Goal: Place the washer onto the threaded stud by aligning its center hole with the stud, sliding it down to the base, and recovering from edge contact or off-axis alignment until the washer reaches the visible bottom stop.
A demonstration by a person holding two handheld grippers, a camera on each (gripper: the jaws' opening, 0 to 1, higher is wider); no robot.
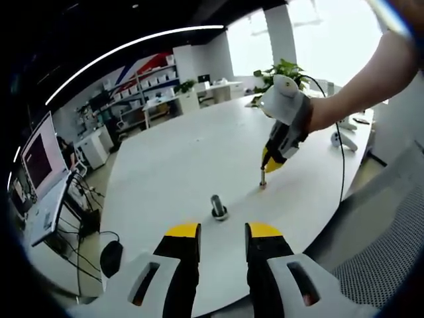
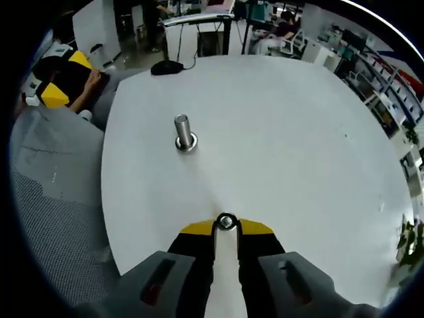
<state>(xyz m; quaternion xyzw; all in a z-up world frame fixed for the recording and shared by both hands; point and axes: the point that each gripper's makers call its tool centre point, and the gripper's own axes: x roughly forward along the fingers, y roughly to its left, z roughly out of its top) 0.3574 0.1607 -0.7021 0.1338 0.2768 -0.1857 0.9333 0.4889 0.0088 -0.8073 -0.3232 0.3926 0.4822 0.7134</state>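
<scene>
A: Washer (image 2: 226, 221) sits pinched flat-on between your right gripper (image 2: 226, 228) tips, low over the white table (image 2: 298, 146), well apart from the threaded stud (image 2: 182, 132), which stands upright farther out and to the left.

B: And my left gripper (image 1: 222, 240)?

A: Its jaws are spread with nothing between them, near the table edge, the stud (image 1: 217, 205) just beyond.

B: What could spoil it?

A: You hold the washer by its rim only. If you arrive tilted, its edge may catch the stud top and it may twist out of the jaws.
</scene>
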